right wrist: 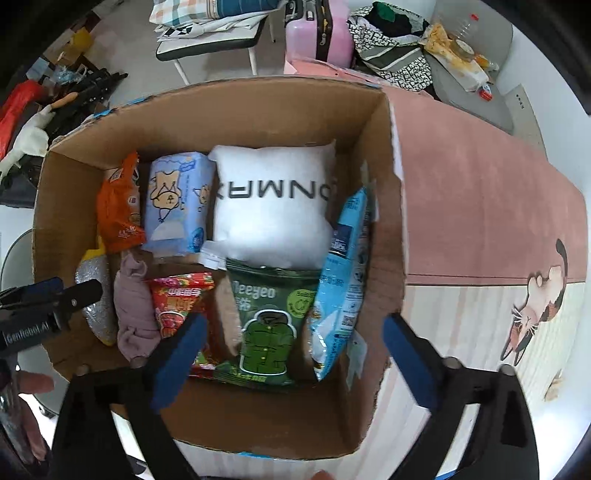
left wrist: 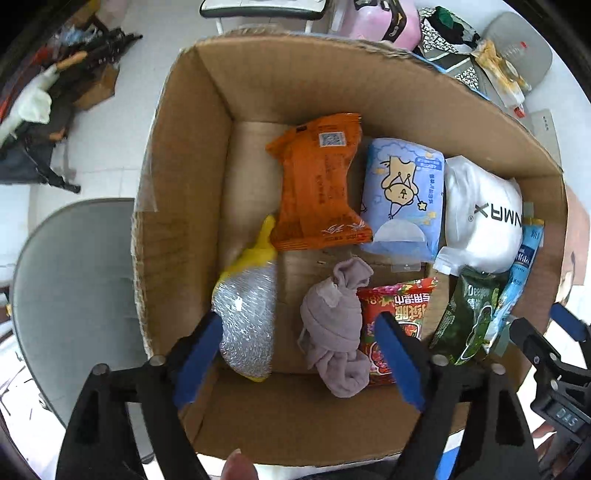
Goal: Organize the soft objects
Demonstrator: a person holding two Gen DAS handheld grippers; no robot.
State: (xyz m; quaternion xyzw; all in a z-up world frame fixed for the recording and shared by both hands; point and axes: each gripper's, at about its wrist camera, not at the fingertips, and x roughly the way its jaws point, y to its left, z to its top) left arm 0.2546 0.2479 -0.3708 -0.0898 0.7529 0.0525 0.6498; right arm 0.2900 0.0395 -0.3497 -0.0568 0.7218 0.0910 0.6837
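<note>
An open cardboard box (left wrist: 258,88) (right wrist: 384,229) holds several soft items: an orange pack (left wrist: 319,181) (right wrist: 118,206), a blue tissue pack (left wrist: 404,195) (right wrist: 177,206), a white pillow (left wrist: 480,214) (right wrist: 273,203), a grey rolled sock (left wrist: 332,325) (right wrist: 133,314), a red snack bag (left wrist: 399,306) (right wrist: 181,299), a green bag (left wrist: 465,314) (right wrist: 269,317), a light blue pouch (left wrist: 517,280) (right wrist: 343,280) and a silver-and-yellow scrubber (left wrist: 247,314) (right wrist: 96,295). My left gripper (left wrist: 299,350) is open and empty above the sock. My right gripper (right wrist: 295,350) is open and empty above the green bag.
The box stands on a pink mat (right wrist: 480,184) with a cat picture (right wrist: 535,306). A grey chair seat (left wrist: 74,295) is left of the box. A pink suitcase (right wrist: 317,33), clothes and a chair stand behind. Clutter (left wrist: 55,92) lies on the floor at far left.
</note>
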